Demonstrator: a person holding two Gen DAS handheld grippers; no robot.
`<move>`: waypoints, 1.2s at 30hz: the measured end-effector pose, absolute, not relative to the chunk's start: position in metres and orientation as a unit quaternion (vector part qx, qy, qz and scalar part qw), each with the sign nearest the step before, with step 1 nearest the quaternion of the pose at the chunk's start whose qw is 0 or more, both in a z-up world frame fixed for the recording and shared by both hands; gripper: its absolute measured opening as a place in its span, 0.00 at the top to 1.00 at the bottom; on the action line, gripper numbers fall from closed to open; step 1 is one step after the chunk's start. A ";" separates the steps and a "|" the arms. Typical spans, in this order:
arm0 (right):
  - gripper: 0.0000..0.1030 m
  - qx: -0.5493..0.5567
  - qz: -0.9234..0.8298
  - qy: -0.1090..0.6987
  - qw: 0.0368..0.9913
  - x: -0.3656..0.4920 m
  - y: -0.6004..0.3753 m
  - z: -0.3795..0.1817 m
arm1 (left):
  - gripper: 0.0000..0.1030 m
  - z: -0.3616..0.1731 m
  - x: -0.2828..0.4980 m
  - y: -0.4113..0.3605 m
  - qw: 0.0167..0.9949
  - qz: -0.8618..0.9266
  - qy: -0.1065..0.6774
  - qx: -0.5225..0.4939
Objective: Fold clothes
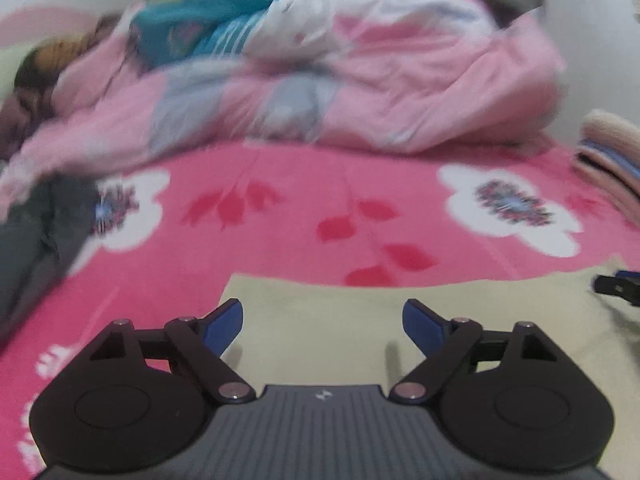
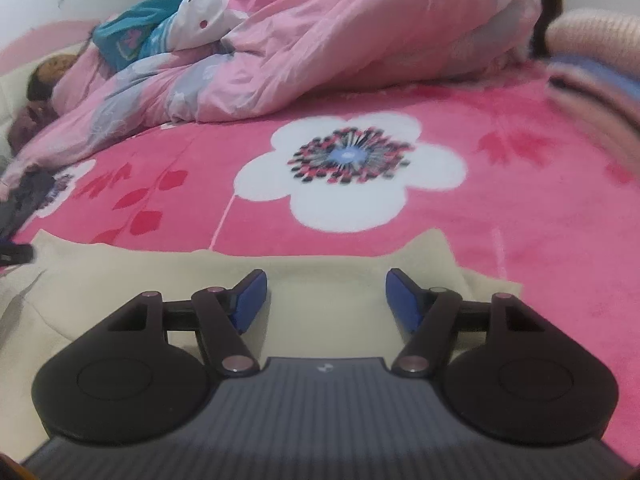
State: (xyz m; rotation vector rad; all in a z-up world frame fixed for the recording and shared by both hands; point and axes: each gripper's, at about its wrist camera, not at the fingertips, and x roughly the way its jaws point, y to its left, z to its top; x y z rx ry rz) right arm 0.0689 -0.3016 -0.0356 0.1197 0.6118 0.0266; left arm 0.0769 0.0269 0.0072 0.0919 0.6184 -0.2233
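A pink flowered bed (image 2: 540,240) carries a heaped quilt (image 2: 320,52) far off, while a flat cream garment (image 2: 320,312) lies near under both released claws (image 1: 322,320) (image 2: 326,298).

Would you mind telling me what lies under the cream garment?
The cream garment lies on the pink flowered blanket, which shows around its far edge. Whatever sits beneath its middle is covered.

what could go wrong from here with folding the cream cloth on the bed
Both tongs, left and right, stand open over the cream cloth with nothing gripped, so closing now may pinch the pink blanket too. The dark garment and folded stack lie close and could be dragged.
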 end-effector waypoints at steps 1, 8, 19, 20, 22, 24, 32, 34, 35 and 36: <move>0.36 0.052 0.021 0.291 0.955 0.060 -0.296 -0.028 | 0.13 0.011 0.065 0.025 0.946 -0.117 0.297 0.051; 0.25 0.012 0.080 0.315 0.946 0.018 -0.232 -0.053 | 0.11 -0.034 0.018 0.003 0.915 -0.142 0.369 0.080; 0.19 -0.022 0.049 0.284 0.957 -0.036 -0.217 -0.029 | 0.04 -0.035 0.022 -0.007 0.910 -0.078 0.403 0.068; 0.18 -0.024 0.049 0.298 0.953 -0.038 -0.217 -0.039 | 0.04 -0.035 0.022 -0.008 0.910 -0.073 0.402 0.065; 0.14 -0.038 0.049 0.299 0.952 -0.045 -0.214 -0.061 | 0.03 -0.037 0.019 -0.007 0.911 -0.067 0.402 0.062; 0.14 -0.051 0.042 0.276 0.959 -0.050 -0.210 -0.070 | 0.02 -0.037 0.018 -0.008 0.912 -0.063 0.402 0.060; 0.09 -0.034 0.019 0.285 0.958 -0.046 -0.204 -0.063 | 0.00 -0.037 0.015 -0.009 0.913 -0.050 0.402 0.050; 0.09 -0.026 0.010 0.299 0.954 -0.040 -0.201 -0.054 | 0.00 -0.037 0.015 -0.010 0.914 -0.047 0.401 0.049; 0.09 -0.023 0.013 0.294 0.955 -0.041 -0.198 -0.050 | 0.00 -0.037 0.015 -0.009 0.913 -0.046 0.402 0.048; 0.09 -0.020 0.018 0.287 0.957 -0.041 -0.195 -0.046 | 0.00 -0.037 0.015 -0.009 0.913 -0.045 0.403 0.047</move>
